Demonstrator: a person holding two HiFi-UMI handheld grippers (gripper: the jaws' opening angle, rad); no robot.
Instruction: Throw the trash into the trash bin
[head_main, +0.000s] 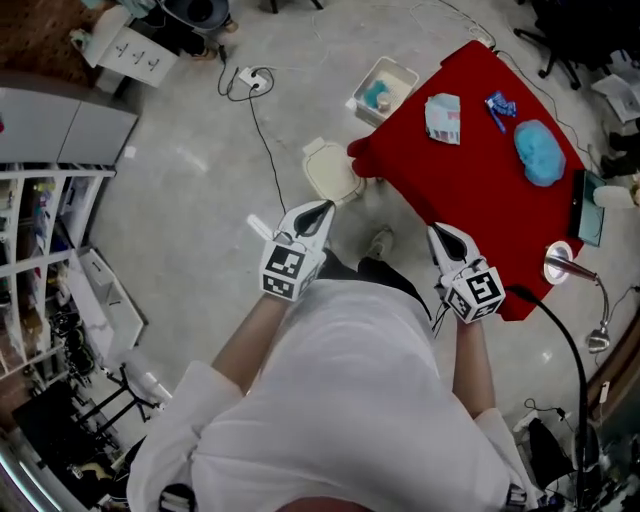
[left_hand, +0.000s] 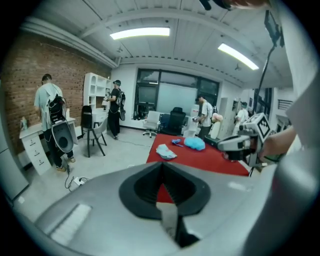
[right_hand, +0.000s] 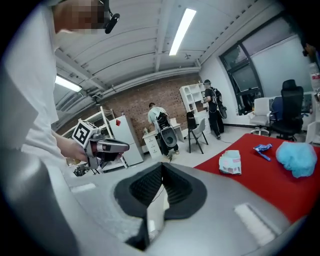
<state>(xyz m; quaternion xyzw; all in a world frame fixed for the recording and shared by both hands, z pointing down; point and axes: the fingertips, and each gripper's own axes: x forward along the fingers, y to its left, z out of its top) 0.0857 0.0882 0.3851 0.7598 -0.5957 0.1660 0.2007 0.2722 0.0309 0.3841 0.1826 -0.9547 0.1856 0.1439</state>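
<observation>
On the red table (head_main: 480, 190) lie a white and teal packet (head_main: 443, 118), a small blue wrapper (head_main: 500, 108) and a crumpled blue cap (head_main: 540, 152). A beige-lidded bin (head_main: 332, 170) stands on the floor by the table's near-left corner. My left gripper (head_main: 323, 210) hovers over the floor just short of that bin, jaws shut and holding nothing. My right gripper (head_main: 438, 233) is at the table's near edge, also shut and holding nothing. The left gripper view has its gripper (left_hand: 161, 164) facing the table (left_hand: 200, 160) and packet (left_hand: 166, 152). From the right gripper (right_hand: 162, 165), the packet (right_hand: 230, 162) and cap (right_hand: 298, 157) show.
An open white box (head_main: 383, 90) sits on the floor beyond the bin. A power strip with a cable (head_main: 250, 80) lies on the floor. White shelves (head_main: 50, 220) line the left. A silver lamp (head_main: 560, 265) and a dark tablet (head_main: 588, 208) are on the table's right edge. People (left_hand: 50, 120) stand far off.
</observation>
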